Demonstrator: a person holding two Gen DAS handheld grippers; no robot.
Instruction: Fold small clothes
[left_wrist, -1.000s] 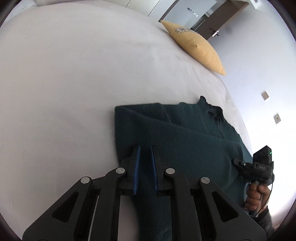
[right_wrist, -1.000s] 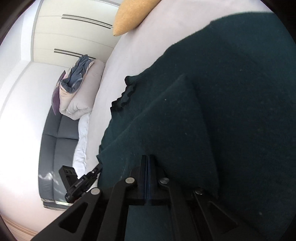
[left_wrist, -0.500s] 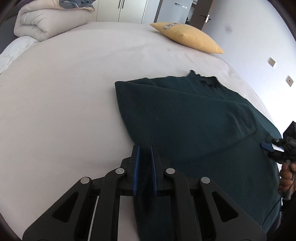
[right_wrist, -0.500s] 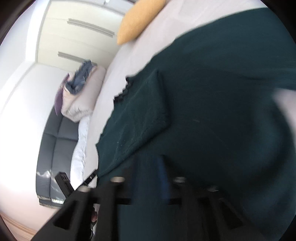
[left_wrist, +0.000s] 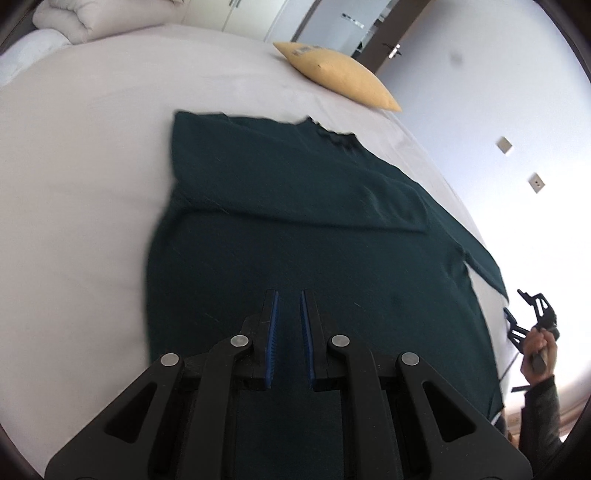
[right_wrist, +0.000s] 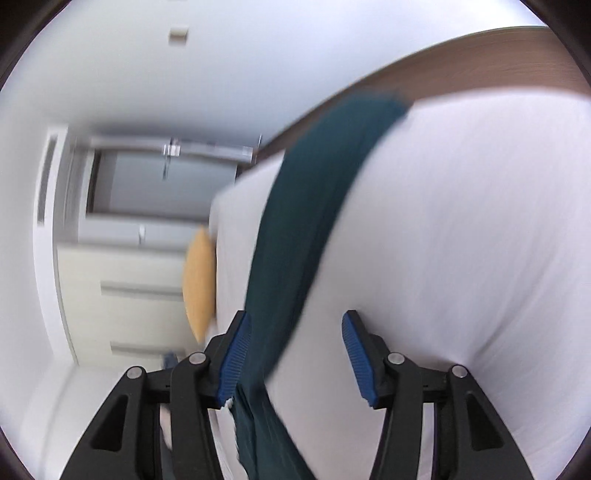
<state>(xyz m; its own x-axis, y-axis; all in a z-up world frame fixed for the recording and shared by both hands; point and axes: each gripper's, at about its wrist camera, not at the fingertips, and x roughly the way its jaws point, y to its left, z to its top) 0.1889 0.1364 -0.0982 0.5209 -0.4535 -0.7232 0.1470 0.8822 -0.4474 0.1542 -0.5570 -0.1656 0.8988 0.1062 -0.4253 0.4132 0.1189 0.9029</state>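
Note:
A dark green garment (left_wrist: 295, 221) lies spread flat on the white bed (left_wrist: 74, 166), its neckline at the far edge and one sleeve folded across the chest. My left gripper (left_wrist: 288, 293) is shut on the garment's near hem, and cloth fills the narrow gap between its blue pads. My right gripper (left_wrist: 532, 314), held by a hand (left_wrist: 539, 350), is off the garment's right edge. In the blurred right wrist view, the right gripper (right_wrist: 295, 314) has its jaws opening. A strip of the garment (right_wrist: 314, 184) passes between them beside the left pad, and neither pad presses on it.
A yellow pillow (left_wrist: 340, 77) lies at the bed's far right corner, also seen as the yellow pillow (right_wrist: 199, 280). A folded duvet (left_wrist: 103, 14) sits at the far left. A wall with sockets (left_wrist: 504, 144) runs along the right. White sheet (right_wrist: 461, 240) surrounds the garment.
My left gripper drew back with the hem and the garment now lies stretched out flat. My right gripper let go of the cloth, opened, rolled and swung out past the garment's right edge.

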